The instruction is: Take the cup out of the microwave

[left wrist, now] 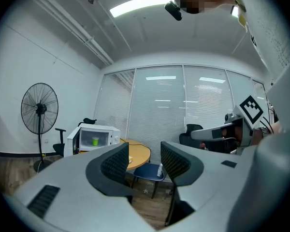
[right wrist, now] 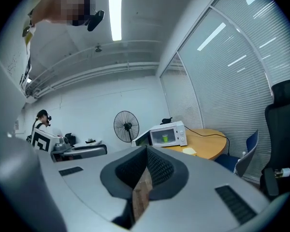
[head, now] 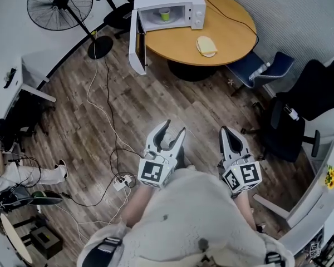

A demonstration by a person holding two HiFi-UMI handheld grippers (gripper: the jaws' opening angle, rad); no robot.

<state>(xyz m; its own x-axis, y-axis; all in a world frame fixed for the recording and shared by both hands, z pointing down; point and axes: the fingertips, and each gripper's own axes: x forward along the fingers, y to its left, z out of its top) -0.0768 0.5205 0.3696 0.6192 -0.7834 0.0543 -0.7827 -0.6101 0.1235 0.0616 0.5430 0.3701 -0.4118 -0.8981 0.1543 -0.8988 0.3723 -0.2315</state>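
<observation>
A white microwave [head: 172,7] stands on a round wooden table [head: 222,32], far ahead of me, with its door [head: 138,42] swung open. A small green cup [head: 165,14] sits inside it, also visible as the cup [left wrist: 95,140] in the left gripper view and the cup [right wrist: 165,138] in the right gripper view. My left gripper [head: 171,134] is held near my body, open, with nothing between its jaws [left wrist: 144,161]. Beside it my right gripper [head: 229,135] is shut and empty, its pads meeting [right wrist: 147,164]. Both are well short of the table.
A yellow pad-like object [head: 206,45] lies on the table. A standing fan [head: 59,4] is left of the microwave. A blue chair [head: 261,68] and a black office chair [head: 300,110] stand to the right. Cables [head: 108,121] and a power strip [head: 121,181] lie on the wood floor.
</observation>
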